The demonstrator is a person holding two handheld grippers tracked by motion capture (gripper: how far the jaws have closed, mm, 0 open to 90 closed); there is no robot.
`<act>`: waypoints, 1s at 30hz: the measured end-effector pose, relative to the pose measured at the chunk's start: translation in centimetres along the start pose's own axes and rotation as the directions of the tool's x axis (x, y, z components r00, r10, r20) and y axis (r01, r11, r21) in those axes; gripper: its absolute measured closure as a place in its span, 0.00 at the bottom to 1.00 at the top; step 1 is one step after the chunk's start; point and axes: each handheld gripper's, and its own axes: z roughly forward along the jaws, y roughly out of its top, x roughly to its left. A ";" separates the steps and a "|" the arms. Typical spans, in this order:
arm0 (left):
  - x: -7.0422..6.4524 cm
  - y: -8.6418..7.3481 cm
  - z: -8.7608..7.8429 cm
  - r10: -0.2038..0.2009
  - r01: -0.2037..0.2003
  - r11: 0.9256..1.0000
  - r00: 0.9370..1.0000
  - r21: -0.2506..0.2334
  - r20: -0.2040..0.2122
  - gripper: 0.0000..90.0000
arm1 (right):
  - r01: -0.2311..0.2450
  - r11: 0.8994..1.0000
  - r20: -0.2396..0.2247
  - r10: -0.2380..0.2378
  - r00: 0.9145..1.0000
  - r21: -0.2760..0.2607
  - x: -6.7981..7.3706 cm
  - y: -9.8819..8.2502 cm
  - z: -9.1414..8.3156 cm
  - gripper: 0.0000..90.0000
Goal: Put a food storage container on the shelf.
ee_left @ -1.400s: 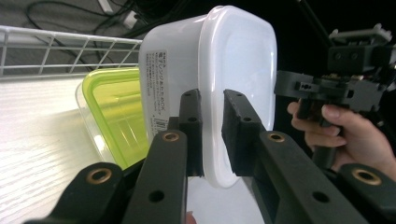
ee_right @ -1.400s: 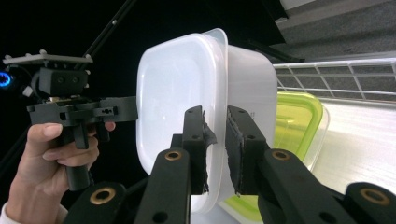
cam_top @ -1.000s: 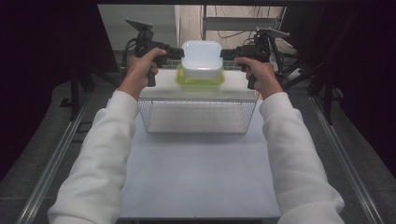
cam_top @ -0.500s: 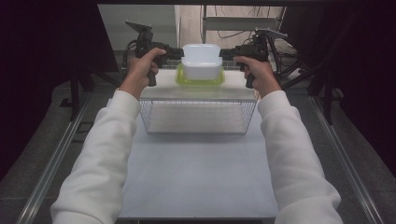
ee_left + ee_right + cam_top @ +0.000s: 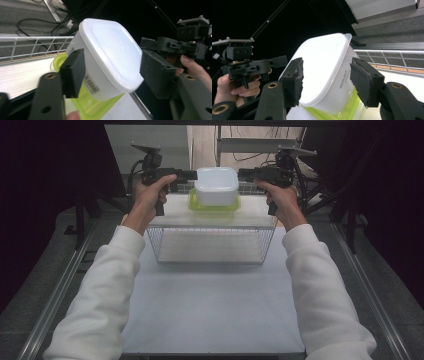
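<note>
White table (image 5: 210, 315) carries a wire-mesh basket rack with a flat pale top (image 5: 215, 237) at its far end, and on that top sits a translucent lime-green plastic container (image 5: 214, 206) with a white, rounded-square plastic tub (image 5: 216, 186) standing upside down on it, base up and a bit askew, as the left gripper view shows (image 5: 110, 55). Left gripper (image 5: 189, 174) and right gripper (image 5: 245, 173) flank the white tub from either side, both held level by the person's hands. Jaws on both have just been opening: in the left gripper view one pad looks to be against the tub wall near the barcode label while the other stands off it; in the right gripper view (image 5: 325, 80) both pads stand clear of the tub wall, which sits between them. So neither is clamping, the tub is resting free on the green container. Handling guess: thin-walled moulded plastic, probably empty, so light; walls will flex if squeezed hard; glossy and tapered, so pads may slide toward the narrow end. Best hold is on two opposite flat side walls low near the rim, where it is stiffest, not the rounded corners. Stack is not locked together, so a nudge could tip the tub off.
</note>
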 end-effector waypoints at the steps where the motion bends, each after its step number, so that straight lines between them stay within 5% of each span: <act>1: -0.2 -0.2 -0.2 0.020 -0.020 1.000 1.000 0.000 -0.013 0.36 | 0.013 1.000 0.003 -0.013 1.000 0.001 0.1 -0.1 -0.1 0.46; 12: -1.1 -2.6 -3.5 0.112 -0.113 0.993 0.993 -0.016 -0.044 0.29 | 0.104 0.994 -0.003 -0.104 0.995 0.015 1.5 -1.7 -2.1 0.40; 17: -1.8 -4.6 -5.0 0.148 -0.149 0.989 0.988 -0.022 -0.046 0.29 | 0.186 0.982 0.024 -0.186 0.982 0.013 1.6 -3.2 -4.3 0.38; 27: -2.1 -12.3 -7.0 0.182 -0.182 0.983 0.981 0.004 -0.066 0.29 | 0.310 0.951 0.036 -0.310 0.950 0.008 0.9 -9.6 -9.3 0.36; 30: -1.7 -15.2 -7.0 0.189 -0.187 0.982 0.978 0.024 -0.086 0.29 | 0.312 0.950 0.028 -0.312 0.950 0.002 0.1 -12.2 -10.5 0.36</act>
